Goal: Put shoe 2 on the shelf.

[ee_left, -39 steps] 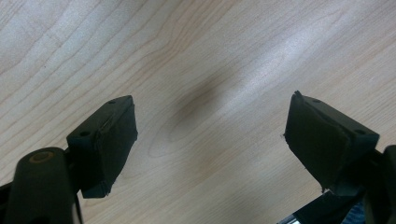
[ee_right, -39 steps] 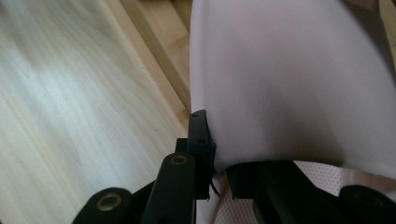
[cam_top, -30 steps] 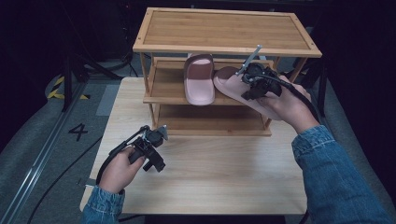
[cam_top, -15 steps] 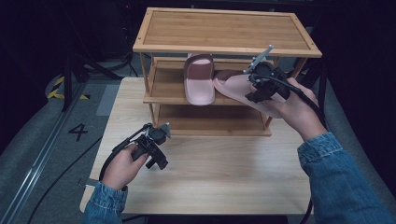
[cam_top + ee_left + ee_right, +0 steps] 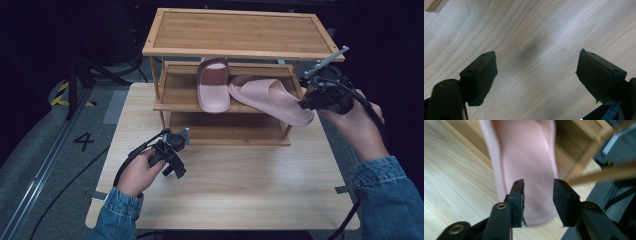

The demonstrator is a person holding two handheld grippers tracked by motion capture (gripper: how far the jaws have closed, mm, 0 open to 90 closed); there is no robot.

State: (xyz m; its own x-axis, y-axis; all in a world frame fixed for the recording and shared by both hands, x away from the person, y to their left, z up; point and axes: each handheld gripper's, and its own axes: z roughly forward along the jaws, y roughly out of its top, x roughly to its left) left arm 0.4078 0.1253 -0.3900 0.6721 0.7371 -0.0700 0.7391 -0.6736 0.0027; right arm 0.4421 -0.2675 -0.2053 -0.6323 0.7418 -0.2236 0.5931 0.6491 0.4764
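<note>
Right gripper (image 5: 306, 104): jaws parted around the heel of the angled pink slipper (image 5: 272, 97), not clamped, as if just letting go on the rack's middle shelf (image 5: 177, 97).
Slipper: ahead of that gripper, heel overhanging the shelf, beside its upright mate (image 5: 213, 85).
Left gripper (image 5: 176, 156): wide open, idle over the table (image 5: 240, 185).
Change: right gripper has backed off rightward; the slipper lies farther out.

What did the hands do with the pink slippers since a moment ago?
The right gripper let go of the pink foam slipper lying slantwise on the wooden rack's middle shelf and backed off rightward; its jaws now stand apart at the heel. The upright-facing pink slipper and the open left gripper over the table stayed put.
</note>
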